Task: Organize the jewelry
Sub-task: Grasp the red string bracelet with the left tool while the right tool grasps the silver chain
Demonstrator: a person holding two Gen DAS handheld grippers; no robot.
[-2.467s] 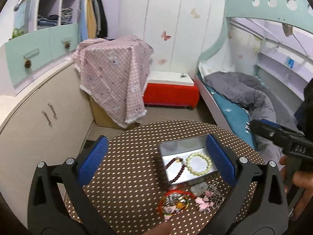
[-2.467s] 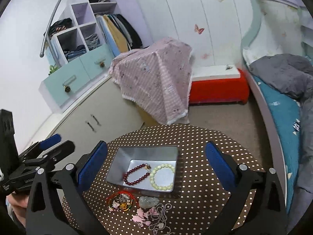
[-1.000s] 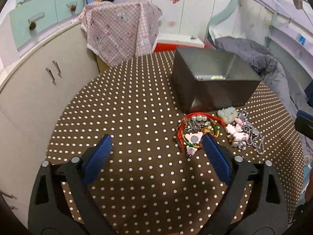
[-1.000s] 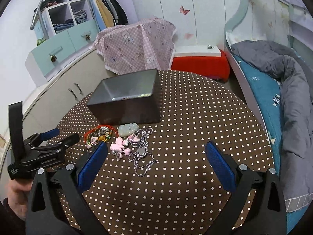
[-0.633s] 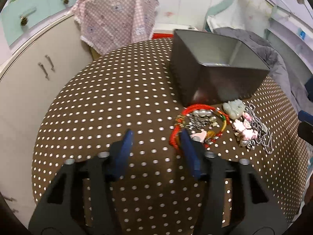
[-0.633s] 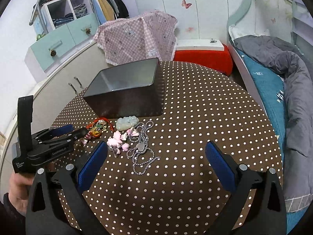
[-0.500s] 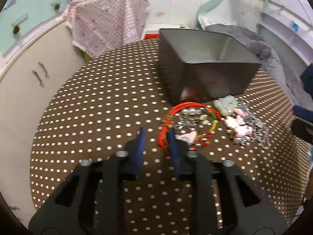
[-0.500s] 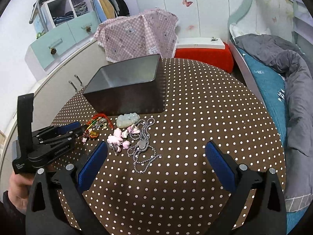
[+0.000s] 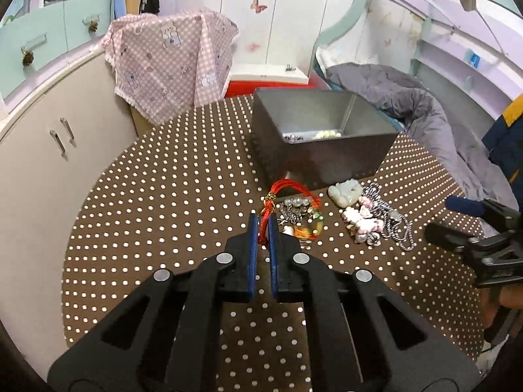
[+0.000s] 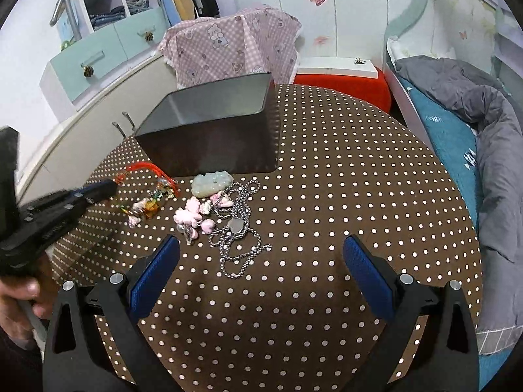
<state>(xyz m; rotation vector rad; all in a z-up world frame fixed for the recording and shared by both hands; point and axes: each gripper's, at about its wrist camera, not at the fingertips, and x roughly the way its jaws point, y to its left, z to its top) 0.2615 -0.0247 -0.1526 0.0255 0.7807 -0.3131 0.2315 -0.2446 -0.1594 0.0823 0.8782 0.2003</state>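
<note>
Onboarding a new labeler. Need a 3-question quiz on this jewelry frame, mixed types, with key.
1. True or false: the left gripper is shut on the red cord bracelet.
2. Which piece lies nearest the right gripper? A) silver chain necklace B) pale green jade pendant C) the red cord bracelet
3. Fill in: the metal tin already holds beads, and the loose pieces lie on the polka-dot table in ____ of it.

Key: 1 true, its blue pads pinch the cord. 2 A, and the right gripper's jaws are wide open and empty. 3 front.
</note>
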